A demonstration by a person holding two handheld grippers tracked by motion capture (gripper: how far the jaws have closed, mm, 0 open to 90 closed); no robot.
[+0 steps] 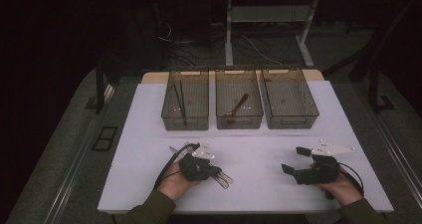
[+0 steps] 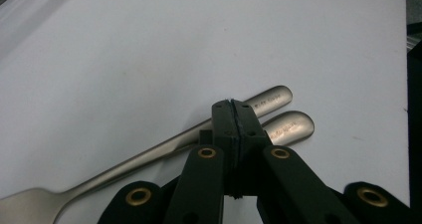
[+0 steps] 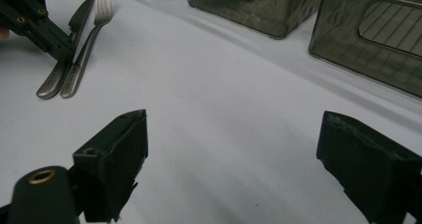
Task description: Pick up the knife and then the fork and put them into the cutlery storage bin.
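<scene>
Fork [image 2: 149, 157] and knife [image 3: 79, 15]: side by side on the white desk [image 1: 259, 134], near edge, left; thin stiff metal, light, slippery, lying flat; best taken across the narrow handle. Left gripper [image 2: 232, 104]: fingers pressed together over the handles; whether they pinch one, cannot tell. Right gripper [image 3: 234, 149]: fingers spread, empty. Three bins: left bin [image 1: 185, 122] holds dark sticks; middle bin [image 1: 239, 122] a brown spoon; right bin [image 1: 291, 122] empty.
</scene>
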